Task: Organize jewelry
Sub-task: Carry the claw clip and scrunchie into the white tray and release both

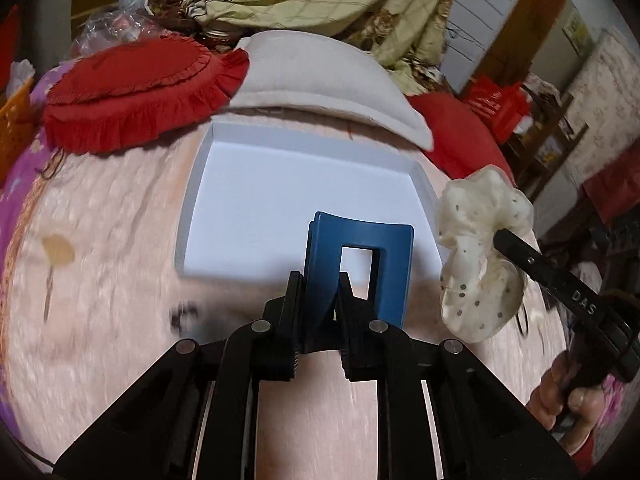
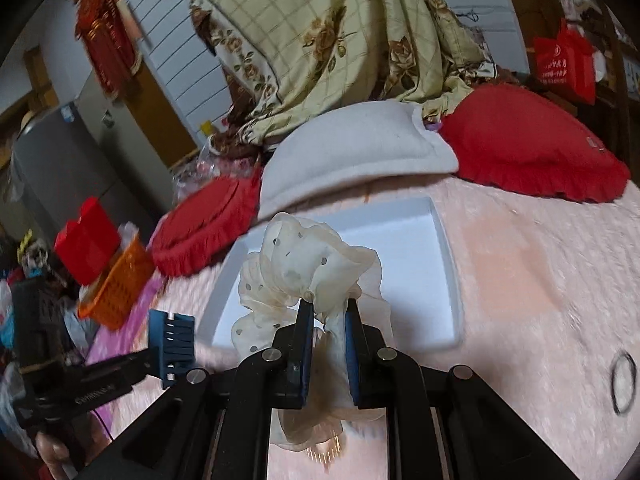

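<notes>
In the left wrist view, the left gripper (image 1: 318,286) sits at lower centre with its jaws narrowed onto a blue hair claw clip (image 1: 360,264), held in front of the near edge of an empty white tray (image 1: 192,216) that lies on a pink plush blanket (image 1: 100,240). At the right of that frame the right gripper (image 1: 502,240) pinches a cream dotted scrunchie (image 1: 480,256) beside the tray's right rim. In the right wrist view a black hair tie (image 2: 623,382) lies on the blanket at lower right, well apart from the tray.
</notes>
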Demonstrator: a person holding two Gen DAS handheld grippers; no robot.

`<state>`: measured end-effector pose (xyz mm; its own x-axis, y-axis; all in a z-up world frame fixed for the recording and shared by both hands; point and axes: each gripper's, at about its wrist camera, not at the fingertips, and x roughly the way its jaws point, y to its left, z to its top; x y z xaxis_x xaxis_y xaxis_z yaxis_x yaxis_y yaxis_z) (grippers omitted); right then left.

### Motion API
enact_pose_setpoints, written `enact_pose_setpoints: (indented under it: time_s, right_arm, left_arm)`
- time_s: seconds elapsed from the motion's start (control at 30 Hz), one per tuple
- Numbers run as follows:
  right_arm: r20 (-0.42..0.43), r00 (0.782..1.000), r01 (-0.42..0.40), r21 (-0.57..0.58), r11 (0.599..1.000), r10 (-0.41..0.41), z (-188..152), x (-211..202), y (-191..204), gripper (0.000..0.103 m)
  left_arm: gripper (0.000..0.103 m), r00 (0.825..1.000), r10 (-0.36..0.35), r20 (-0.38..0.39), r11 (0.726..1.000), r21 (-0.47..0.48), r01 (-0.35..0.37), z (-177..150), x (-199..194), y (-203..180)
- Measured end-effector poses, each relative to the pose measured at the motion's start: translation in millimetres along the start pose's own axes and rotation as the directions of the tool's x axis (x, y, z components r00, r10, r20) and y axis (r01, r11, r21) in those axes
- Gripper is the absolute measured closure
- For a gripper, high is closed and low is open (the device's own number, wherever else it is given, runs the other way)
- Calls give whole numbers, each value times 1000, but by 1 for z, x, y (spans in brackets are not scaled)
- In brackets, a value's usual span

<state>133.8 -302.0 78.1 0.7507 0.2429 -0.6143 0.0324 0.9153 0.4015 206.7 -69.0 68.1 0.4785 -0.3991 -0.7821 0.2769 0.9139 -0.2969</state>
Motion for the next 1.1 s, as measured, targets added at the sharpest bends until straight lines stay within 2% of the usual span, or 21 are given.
enact_pose_setpoints:
  time_s: [0.13,0.27,0.4,0.57,0.63,0.7,0.77,0.87,1.0,1.1]
  right_arm:
    - [-28,1000,5,79,997,-3,23,41,-16,89]
    - [-83,994,74,95,993,-66,39,85,-33,89]
    - [-111,986,135,97,986,-124,51,114,-51,89]
    - [-147,979,158,128,979,-139,51,140,-70,89]
    - [-180,975,160,155,975,-131,49,149,-77,88]
    - [-187,973,164,156,974,-134,50,153,-81,77]
    - [-172,973,179,142,974,-154,51,151,-81,56]
    - [-145,977,174,123,977,-156,52,144,-78,50]
    - [-114,980,174,105,979,-162,47,126,-72,50]
    - [-86,985,159,136,978,-148,42,104,-73,50]
  left_arm:
    - [89,998,61,-4,998,-26,-62,38,30,17]
    - [89,990,134,-34,990,-49,-135,67,69,43]
    - [89,985,161,-63,982,-88,-166,82,97,68]
    - [89,976,199,-84,975,-79,-206,89,126,76]
    - [88,979,185,-82,977,-90,-193,90,129,78]
    - [79,981,165,-102,980,-92,-175,91,134,79]
    - [79,983,155,-101,982,-89,-164,91,134,80]
    - [72,985,153,-83,983,-88,-160,88,127,81]
    - [72,987,147,-59,986,-74,-151,80,108,76]
    - [72,990,133,-40,987,-79,-136,76,86,69]
